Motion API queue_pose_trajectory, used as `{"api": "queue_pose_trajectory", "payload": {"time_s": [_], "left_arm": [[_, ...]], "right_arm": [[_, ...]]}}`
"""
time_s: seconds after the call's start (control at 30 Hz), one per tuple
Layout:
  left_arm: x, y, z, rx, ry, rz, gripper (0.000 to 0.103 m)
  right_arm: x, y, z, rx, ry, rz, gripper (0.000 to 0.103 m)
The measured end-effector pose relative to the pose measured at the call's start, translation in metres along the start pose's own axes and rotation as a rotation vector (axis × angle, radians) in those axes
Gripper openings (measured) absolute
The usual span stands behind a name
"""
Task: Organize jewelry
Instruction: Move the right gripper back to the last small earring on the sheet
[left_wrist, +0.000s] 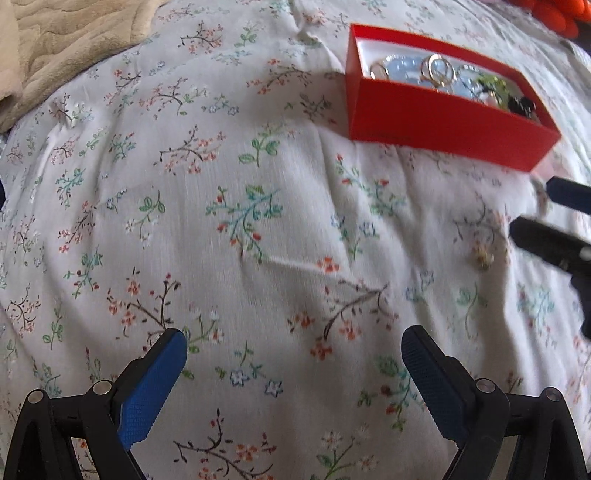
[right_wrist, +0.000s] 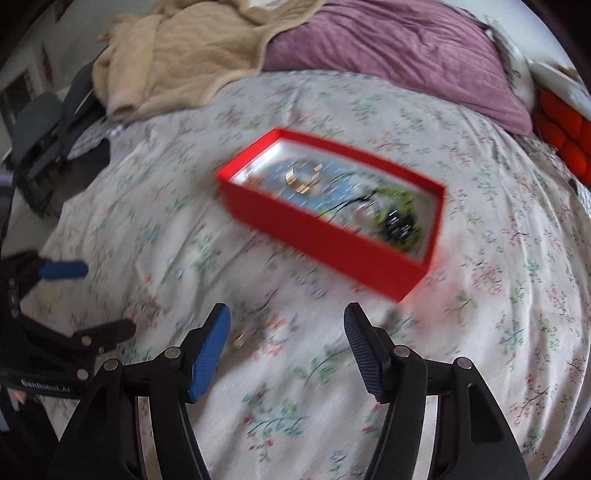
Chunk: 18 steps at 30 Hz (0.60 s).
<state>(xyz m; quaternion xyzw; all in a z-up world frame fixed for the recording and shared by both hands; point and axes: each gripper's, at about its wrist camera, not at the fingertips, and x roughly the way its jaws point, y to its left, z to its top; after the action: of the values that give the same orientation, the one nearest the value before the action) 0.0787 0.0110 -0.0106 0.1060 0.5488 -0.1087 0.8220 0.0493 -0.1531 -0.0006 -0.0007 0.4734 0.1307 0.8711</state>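
Note:
A red open box (left_wrist: 443, 122) lies on the floral bedsheet and holds jewelry: a gold bangle (left_wrist: 437, 70), pale blue beads, green and black pieces. It also shows in the right wrist view (right_wrist: 332, 236), with the bangle (right_wrist: 301, 177) inside. A small gold piece (left_wrist: 484, 258) lies loose on the sheet; in the right wrist view it (right_wrist: 238, 341) sits just right of the left fingertip. My left gripper (left_wrist: 293, 347) is open and empty above the sheet. My right gripper (right_wrist: 286, 328) is open and empty, short of the box; its fingers (left_wrist: 546, 240) show at the right edge.
A beige blanket (right_wrist: 177, 55) and a purple pillow (right_wrist: 388, 48) lie at the far end of the bed. An orange knitted item (right_wrist: 565, 136) sits at the right. Dark clothes and a chair (right_wrist: 48, 147) are off the bed's left side. The left gripper (right_wrist: 62, 271) shows at the left.

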Motion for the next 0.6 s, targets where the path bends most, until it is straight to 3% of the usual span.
{"api": "queue_pose_trajectory", "payload": {"time_s": [0.23, 0.4, 0.6], "left_arm": [[0.003, 0.0, -0.008, 0.03, 0.025, 0.009, 0.097], [0.004, 0.004, -0.011, 0.025, 0.031, 0.01, 0.097], [0.007, 0.008, -0.012, 0.019, 0.04, 0.013, 0.097]], "right_arm": [[0.019, 0.022, -0.016, -0.077, 0.053, 0.004, 0.065], [0.028, 0.031, -0.02, -0.111, 0.08, 0.016, 0.045], [0.034, 0.037, -0.019, -0.144, 0.076, 0.015, 0.037]]}}
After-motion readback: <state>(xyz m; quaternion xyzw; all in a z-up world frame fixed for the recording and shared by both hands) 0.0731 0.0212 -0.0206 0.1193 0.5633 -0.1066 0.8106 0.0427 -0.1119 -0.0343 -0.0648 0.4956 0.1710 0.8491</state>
